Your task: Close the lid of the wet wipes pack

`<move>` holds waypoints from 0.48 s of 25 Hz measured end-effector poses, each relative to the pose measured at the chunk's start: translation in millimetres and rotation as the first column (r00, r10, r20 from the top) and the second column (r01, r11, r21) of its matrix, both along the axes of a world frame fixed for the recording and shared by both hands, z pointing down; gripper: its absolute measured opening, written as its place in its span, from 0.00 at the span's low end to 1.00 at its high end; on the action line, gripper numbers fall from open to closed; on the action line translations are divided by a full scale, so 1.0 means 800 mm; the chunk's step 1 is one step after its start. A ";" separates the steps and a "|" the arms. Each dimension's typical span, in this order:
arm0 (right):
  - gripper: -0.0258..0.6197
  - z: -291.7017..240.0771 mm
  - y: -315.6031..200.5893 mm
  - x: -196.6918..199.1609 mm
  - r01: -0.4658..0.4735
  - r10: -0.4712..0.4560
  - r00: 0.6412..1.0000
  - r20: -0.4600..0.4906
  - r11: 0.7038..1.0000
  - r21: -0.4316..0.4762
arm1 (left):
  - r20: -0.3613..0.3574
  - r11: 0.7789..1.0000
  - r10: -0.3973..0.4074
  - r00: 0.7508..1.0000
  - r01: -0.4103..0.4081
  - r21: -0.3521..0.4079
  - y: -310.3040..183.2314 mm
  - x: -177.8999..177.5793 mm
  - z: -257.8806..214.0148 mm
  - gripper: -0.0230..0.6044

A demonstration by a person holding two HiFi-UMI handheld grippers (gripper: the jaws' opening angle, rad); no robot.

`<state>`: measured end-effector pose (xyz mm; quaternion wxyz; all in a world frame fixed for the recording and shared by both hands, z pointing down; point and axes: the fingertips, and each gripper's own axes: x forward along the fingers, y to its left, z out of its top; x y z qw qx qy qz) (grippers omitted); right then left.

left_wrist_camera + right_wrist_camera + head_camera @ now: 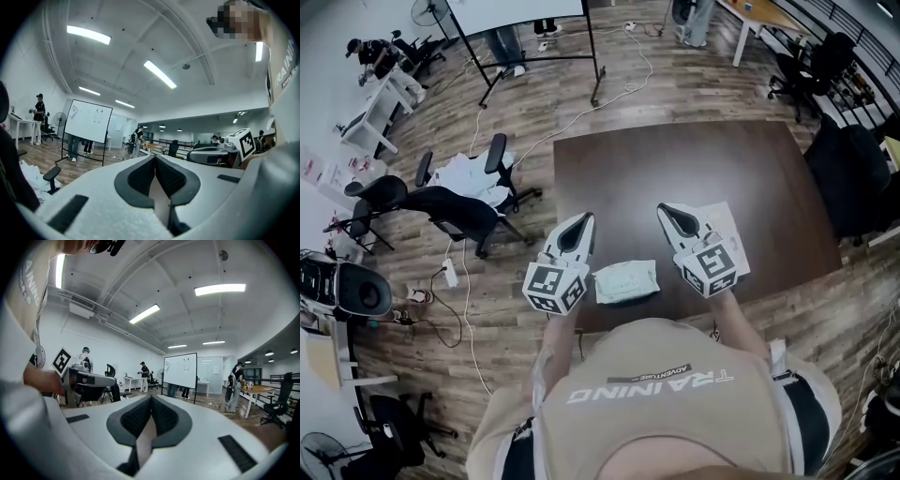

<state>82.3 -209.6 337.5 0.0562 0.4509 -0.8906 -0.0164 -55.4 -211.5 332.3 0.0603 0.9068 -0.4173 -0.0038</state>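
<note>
Open-plan workroom, wood-plank floor (694, 84), strip lights on a white ceiling. A dark brown table (694, 169) stands mid-floor. A whiteboard on a stand (520, 14) is beyond its far edge. A black office chair (455, 211) sits off its left side with white sheets heaped beside it. Several people stand at desks in the background.

A person in a beige shirt (652, 394) stands at the near edge of the table with a gripper in each hand.

Wet wipes pack (625, 281): pale, lies flat on the table right at the near edge, directly in front of the person. From the head view it sits between the two grippers and neither touches it. It is too small here to tell whether the lid is up or down.

Left gripper (581, 225): held just left of the pack, tips pointing away from the person. Its own view looks out over the room and ceiling, not at the table. The jaws are pressed together at the tips with nothing between them.

Right gripper (675, 217): held just right of the pack, over a white sheet (720, 217) lying on the table. Its jaws are likewise clenched on nothing, pads meeting at the tips. Its view also looks out at the room, with the whiteboard ahead.

Each gripper shows at the edge of the other's view, level with it.
</note>
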 end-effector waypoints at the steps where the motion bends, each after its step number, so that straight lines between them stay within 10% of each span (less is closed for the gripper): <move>1: 0.06 -0.001 -0.002 0.002 -0.003 0.003 1.000 0.002 1.000 0.001 | -0.002 1.000 0.000 1.000 0.000 0.008 0.000 0.000 -0.004 0.05; 12: 0.06 0.017 -0.022 -0.031 0.056 -0.056 0.998 -0.002 0.998 -0.017 | 0.003 0.998 -0.067 0.998 0.067 -0.013 -0.009 -0.040 0.004 0.05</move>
